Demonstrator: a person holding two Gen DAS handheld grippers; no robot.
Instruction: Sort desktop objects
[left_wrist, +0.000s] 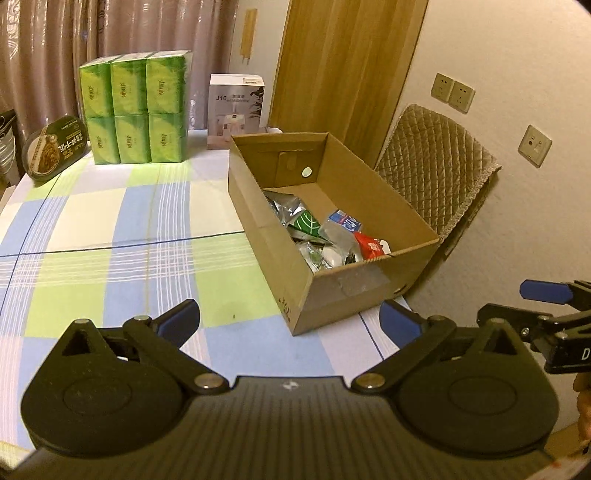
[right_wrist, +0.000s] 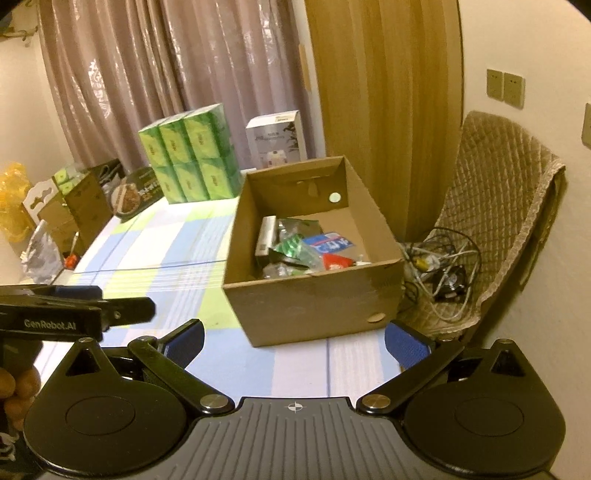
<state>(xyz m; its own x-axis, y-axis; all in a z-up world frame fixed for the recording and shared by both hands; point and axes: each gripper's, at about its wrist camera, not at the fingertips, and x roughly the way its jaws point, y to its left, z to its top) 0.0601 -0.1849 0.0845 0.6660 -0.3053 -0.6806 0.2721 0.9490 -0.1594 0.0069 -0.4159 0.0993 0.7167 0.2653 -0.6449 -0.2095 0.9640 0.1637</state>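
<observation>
An open cardboard box (left_wrist: 340, 295) stands on the checked tablecloth (left_wrist: 110, 229) at the table's right side; it also shows in the right wrist view (right_wrist: 314, 302). Inside lie several packets: a silver and green pouch (left_wrist: 303, 221), a blue and white packet (left_wrist: 345, 218) and a red packet (left_wrist: 371, 245). My left gripper (left_wrist: 290, 321) is open and empty, held above the cloth just in front of the box. My right gripper (right_wrist: 295, 343) is open and empty, in front of the box's near wall. Each gripper appears at the edge of the other's view.
A stack of green tissue packs (left_wrist: 135, 109), a white product box (left_wrist: 236, 110) and a noodle bowl (left_wrist: 55, 147) stand at the table's far side. A quilted chair (right_wrist: 498, 221) with cables (right_wrist: 439, 266) is right of the table. Cartons (right_wrist: 70, 210) sit beyond the left edge.
</observation>
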